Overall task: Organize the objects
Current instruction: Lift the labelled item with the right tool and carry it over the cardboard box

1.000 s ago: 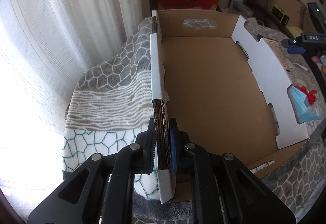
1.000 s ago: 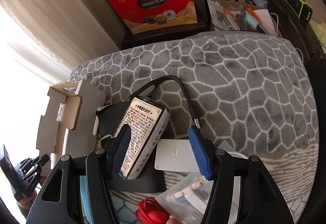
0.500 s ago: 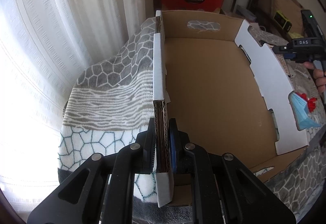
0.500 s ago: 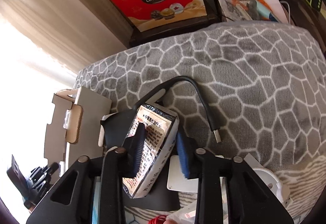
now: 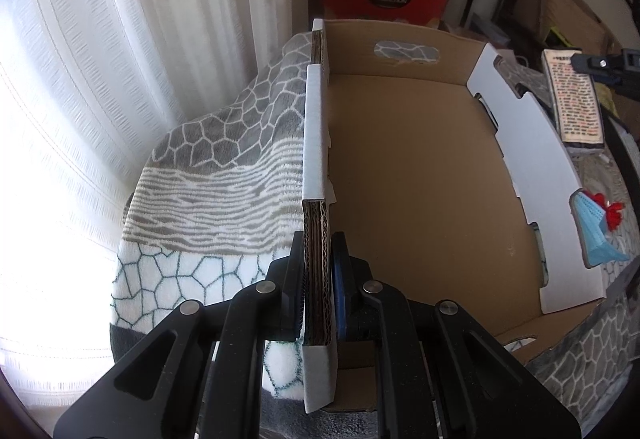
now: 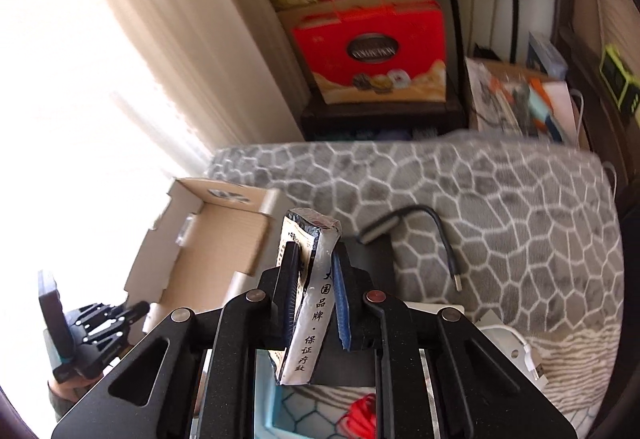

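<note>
My left gripper (image 5: 318, 279) is shut on the left wall of an open, empty cardboard box (image 5: 416, 175) that lies on a patterned blanket. My right gripper (image 6: 314, 275) is shut on a silver packet with Chinese print (image 6: 310, 303), lifted off the blanket and tilted. The same packet (image 5: 574, 99) and the right gripper (image 5: 604, 65) show in the left wrist view beyond the box's right wall. The box (image 6: 216, 235) and the left gripper (image 6: 104, 323) show at the left of the right wrist view.
A black USB lamp cable (image 6: 432, 227), a white charger with cable (image 6: 508, 347), a blue face mask (image 5: 596, 235) and a red item (image 6: 362, 413) lie on the grey blanket (image 6: 500, 199). Red gift boxes (image 6: 372, 51) stand behind. A curtain (image 5: 120, 79) hangs at the left.
My right gripper closed on the silver packet and lifted it off the blanket, turning it upright. My left gripper stayed clamped on the box wall.
</note>
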Tool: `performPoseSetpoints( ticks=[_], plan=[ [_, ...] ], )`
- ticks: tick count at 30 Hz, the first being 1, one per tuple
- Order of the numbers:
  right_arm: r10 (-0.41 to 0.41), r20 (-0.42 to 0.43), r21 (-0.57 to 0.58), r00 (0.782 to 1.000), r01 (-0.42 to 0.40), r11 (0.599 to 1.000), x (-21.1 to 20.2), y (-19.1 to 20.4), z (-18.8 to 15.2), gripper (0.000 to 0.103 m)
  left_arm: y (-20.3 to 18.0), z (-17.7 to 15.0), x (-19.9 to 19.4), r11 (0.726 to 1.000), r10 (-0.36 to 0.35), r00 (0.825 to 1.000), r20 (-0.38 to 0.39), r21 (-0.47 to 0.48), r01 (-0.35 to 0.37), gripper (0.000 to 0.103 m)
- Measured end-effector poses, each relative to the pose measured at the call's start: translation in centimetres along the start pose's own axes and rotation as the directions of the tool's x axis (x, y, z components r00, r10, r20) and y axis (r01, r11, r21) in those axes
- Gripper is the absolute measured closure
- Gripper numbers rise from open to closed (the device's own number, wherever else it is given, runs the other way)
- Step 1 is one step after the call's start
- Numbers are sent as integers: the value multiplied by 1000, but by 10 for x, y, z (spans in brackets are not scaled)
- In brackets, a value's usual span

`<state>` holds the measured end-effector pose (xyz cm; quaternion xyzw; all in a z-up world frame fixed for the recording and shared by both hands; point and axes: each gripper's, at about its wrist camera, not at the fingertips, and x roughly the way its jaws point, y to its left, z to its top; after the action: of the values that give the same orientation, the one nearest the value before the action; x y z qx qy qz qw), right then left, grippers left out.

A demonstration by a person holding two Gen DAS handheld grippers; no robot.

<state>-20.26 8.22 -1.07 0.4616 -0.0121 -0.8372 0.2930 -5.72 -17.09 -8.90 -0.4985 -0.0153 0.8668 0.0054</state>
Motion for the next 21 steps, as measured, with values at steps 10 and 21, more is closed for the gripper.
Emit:
performPoseSetpoints(
  ticks=[10,21],
  plan=[
    [-152,118,-310,981,181,933,3,104,21,88,1,0,1,1000,1,1000,-3,-18,-2,93],
    [-275,145,-516,951,309,799,73,170,18,88,5,1,1,998,-18,1000,-7,-55,17,93]
  ],
)
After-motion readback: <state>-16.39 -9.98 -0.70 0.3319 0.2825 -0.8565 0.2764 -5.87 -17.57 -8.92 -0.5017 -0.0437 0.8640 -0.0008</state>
